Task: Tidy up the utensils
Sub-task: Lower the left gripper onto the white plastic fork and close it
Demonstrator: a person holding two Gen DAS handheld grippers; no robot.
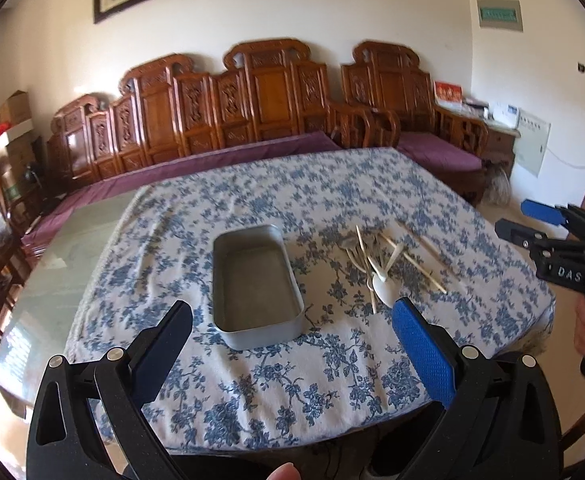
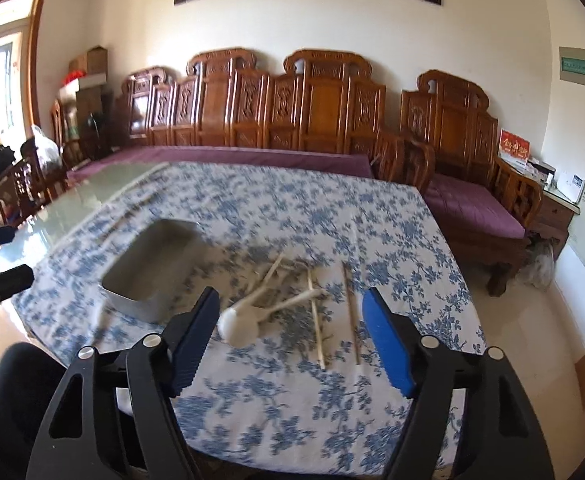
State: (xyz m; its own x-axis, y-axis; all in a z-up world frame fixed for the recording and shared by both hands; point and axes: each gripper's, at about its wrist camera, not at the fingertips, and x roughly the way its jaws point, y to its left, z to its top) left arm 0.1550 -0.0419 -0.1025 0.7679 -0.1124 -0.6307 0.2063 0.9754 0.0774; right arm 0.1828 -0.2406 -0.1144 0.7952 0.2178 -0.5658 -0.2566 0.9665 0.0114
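So from my feed, the left gripper [image 1: 292, 312] is hanging over the near edge of the blue floral tablecloth [image 1: 276, 392] with its jaws spread wide and nothing in them, and the empty metal tin [image 1: 257, 286] sits straight ahead of it. Just right of the tin is the loose pile of utensils [image 1: 376, 268], wooden chopsticks [image 2: 316, 328] and a white spoon [image 2: 238, 326]. My right gripper [image 2: 290, 312] is over that pile, jaws apart, not holding anything.
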